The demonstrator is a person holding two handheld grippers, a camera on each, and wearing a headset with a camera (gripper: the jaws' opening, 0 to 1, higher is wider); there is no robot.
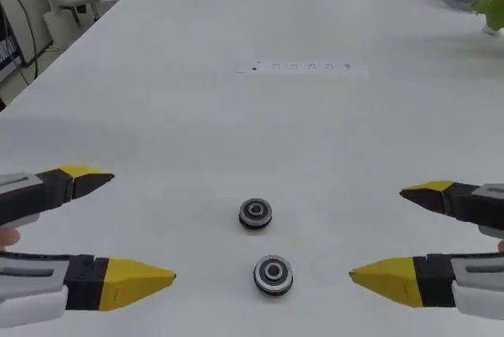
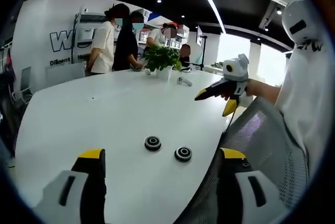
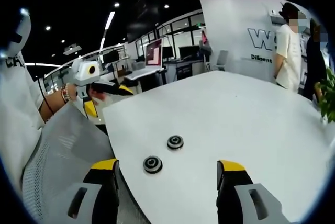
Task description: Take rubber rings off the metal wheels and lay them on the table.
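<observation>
- Left tool (image 1: 142, 227): two tapering jaws, each showing a pointed yellow tip, a black middle section and a grey-white base. Dark oblong slots are showing in the bases in the left gripper view.
- Right tool (image 1: 376, 233): matching the left in build, with yellow tips running into black, then grey-white housing.
- Person: is wearing a white top (image 2: 309, 93), the sleeve ending above the forearm. It is carrying dark lettering near the shoulder, too partial to read.
- Left wrist: is wearing a beaded bracelet (image 3: 65, 94).
- Headset (image 2: 299, 21): is showing as a white rounded shell with a dark oblong mark.
</observation>
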